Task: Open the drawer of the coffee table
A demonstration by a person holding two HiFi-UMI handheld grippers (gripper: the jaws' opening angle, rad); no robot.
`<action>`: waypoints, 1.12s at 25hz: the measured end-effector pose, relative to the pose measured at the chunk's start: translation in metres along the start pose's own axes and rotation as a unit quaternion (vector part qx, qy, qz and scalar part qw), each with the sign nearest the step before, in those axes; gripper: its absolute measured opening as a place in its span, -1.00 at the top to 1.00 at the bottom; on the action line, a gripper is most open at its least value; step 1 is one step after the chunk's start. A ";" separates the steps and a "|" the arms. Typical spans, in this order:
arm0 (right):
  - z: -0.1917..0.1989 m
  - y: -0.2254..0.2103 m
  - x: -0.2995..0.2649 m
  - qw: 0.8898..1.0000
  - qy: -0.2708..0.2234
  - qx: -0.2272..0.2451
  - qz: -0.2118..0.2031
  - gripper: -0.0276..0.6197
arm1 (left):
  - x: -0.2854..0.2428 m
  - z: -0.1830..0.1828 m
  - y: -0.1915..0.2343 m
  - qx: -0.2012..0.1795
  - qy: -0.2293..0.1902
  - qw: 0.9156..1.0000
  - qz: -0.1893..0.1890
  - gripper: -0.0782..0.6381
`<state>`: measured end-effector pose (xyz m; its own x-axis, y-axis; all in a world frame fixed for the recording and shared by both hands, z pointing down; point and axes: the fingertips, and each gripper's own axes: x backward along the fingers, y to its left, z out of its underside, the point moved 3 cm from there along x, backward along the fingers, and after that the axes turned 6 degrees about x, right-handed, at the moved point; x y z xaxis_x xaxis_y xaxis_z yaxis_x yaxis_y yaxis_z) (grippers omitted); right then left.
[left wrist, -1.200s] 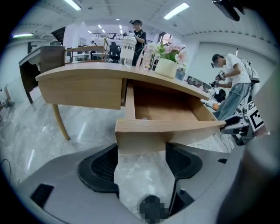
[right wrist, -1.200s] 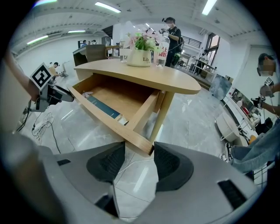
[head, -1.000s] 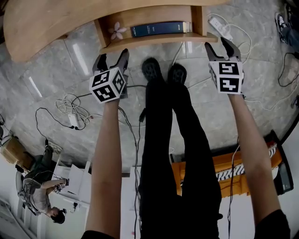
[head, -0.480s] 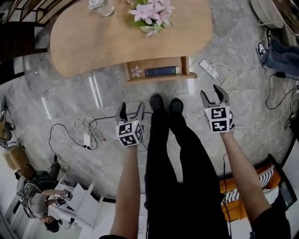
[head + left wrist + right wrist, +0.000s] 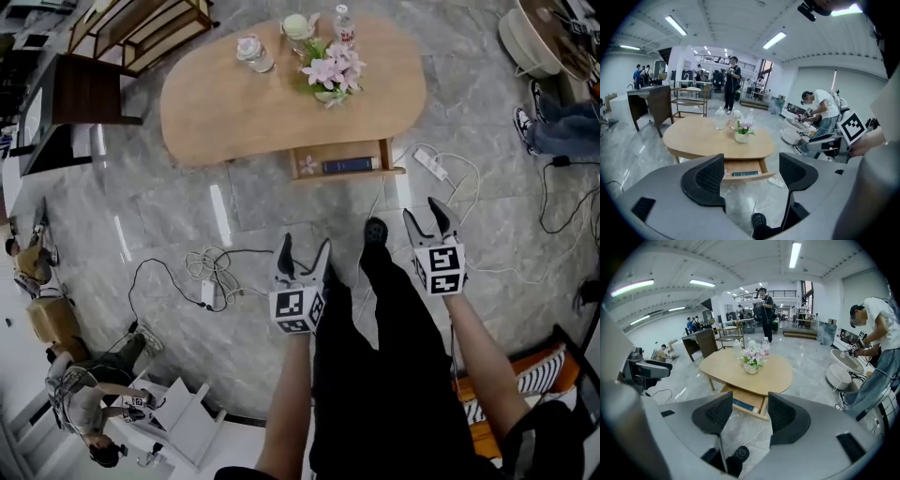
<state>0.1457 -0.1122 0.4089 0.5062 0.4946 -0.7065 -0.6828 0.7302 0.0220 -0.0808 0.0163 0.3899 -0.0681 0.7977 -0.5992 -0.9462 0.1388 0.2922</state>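
Observation:
The oval wooden coffee table [image 5: 225, 112] stands on the grey floor at the top of the head view. Its drawer [image 5: 389, 159] is pulled out on the near side, with a dark blue book [image 5: 349, 165] and a pink flower [image 5: 307, 166] inside. My left gripper [image 5: 304, 246] hangs open and empty well short of the drawer. My right gripper [image 5: 422, 211] is also open and empty, just right of the drawer and nearer me. In both gripper views the drawer [image 5: 761, 166] [image 5: 761, 405] shows far off between wide, empty jaws.
On the table stand a vase of flowers [image 5: 328, 73], a glass jar [image 5: 253, 52] and a bottle [image 5: 344, 23]. A power strip [image 5: 427, 161] and cables [image 5: 202, 272] lie on the floor. My black-trousered legs [image 5: 375, 356] are between the grippers. A dark chair [image 5: 84, 89] stands at the left.
Both grippers have lifted up and back from the open drawer, and the view has risen with them, so the whole table now shows far below. The jaws stay wide.

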 end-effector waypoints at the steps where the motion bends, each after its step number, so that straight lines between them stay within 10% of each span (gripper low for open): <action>1: -0.008 0.007 0.010 1.000 -0.011 -0.002 0.000 0.28 | 0.013 -0.008 -0.004 -0.002 -0.010 1.000 0.006 -0.23; 28: -0.166 0.218 0.322 0.957 -0.282 -0.016 0.066 0.29 | 0.341 -0.152 -0.010 -0.110 -0.253 0.948 0.158 -0.15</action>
<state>0.0728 0.1283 0.0688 0.6124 0.7636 -0.2044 -0.7715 0.6338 0.0561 -0.1422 0.1977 0.0692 -0.2514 0.9662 -0.0564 -0.9505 -0.2355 0.2026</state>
